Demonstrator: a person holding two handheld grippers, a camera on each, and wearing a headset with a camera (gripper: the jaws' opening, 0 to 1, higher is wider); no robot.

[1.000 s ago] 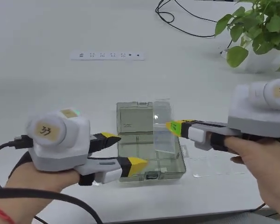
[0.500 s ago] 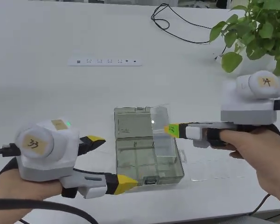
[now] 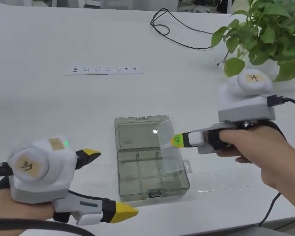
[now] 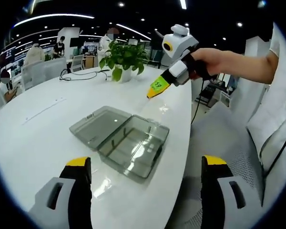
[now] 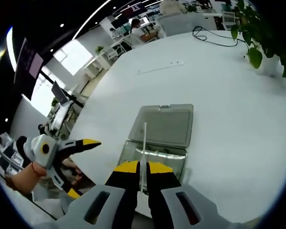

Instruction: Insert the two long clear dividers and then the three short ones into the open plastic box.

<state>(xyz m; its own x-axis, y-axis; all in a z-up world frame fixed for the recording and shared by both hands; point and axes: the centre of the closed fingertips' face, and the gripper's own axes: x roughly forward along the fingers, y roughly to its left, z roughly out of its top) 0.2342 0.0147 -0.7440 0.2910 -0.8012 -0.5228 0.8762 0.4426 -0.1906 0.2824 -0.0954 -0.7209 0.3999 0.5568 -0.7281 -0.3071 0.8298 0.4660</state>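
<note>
The clear divider (image 3: 168, 147) I am holding is a thin, colourless, see-through sheet that catches a small glint of light. In the right gripper view it shows edge-on as a pale line rising from between the jaws. The right gripper (image 3: 177, 140) has its yellow-tipped jaws pinched narrow on the sheet's edge. It holds the sheet upright over the right side of the plastic box (image 3: 132, 172), and I cannot tell whether the lower edge touches the box. The box is smoky grey and translucent and sits open on the white bench (image 3: 49, 108). Its lid (image 3: 140, 132) lies folded back flat behind the base. Faint lines cross the floor of the base, but I cannot tell whether they are seated dividers or moulded ribs. Just right of the box, faint clear pieces (image 3: 226, 178) lie flat on the bench, too pale to count. The left gripper (image 3: 108, 183) hovers at the front left of the box with its jaws spread wide and nothing between them. Well behind the box lies a white power strip (image 3: 102, 70), and a potted plant (image 3: 265, 34) stands far back to the right.
</note>
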